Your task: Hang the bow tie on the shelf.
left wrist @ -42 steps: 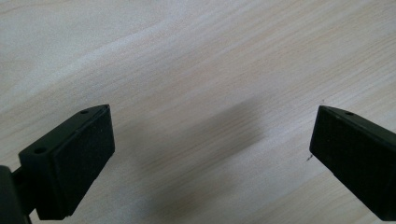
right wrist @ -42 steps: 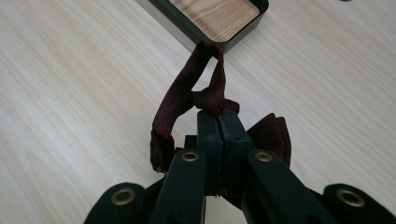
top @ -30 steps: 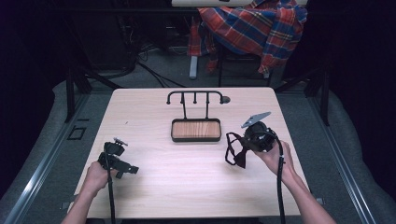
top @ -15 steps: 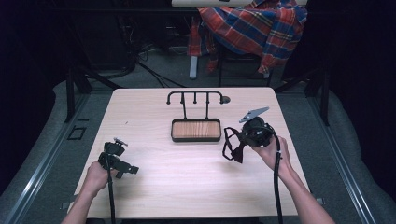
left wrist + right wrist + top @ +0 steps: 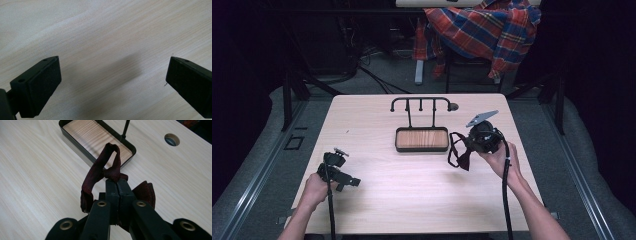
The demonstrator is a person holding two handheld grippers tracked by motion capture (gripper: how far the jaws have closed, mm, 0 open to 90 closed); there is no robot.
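A dark red bow tie (image 5: 100,170) with its strap looped hangs from my right gripper (image 5: 116,182), whose jaws are shut on its knot. In the high view the right gripper (image 5: 464,146) hovers over the table's right side, with the bow tie (image 5: 459,155) dangling just right of a black tray (image 5: 422,149) with a wooden floor. A black hook rack (image 5: 421,100) rises behind the tray. My left gripper (image 5: 343,176) stays low at the table's front left. Its pads (image 5: 42,82) stand wide apart over bare wood, with nothing between them.
The tray's near wall (image 5: 77,144) lies just ahead of the bow tie. A round cable hole (image 5: 172,139) is cut in the tabletop behind the rack. A plaid shirt (image 5: 482,30) hangs over a chair beyond the table's far edge.
My right gripper has drifted slightly left and farther up the table toward the tray with the bow tie in it. The left gripper has not moved.
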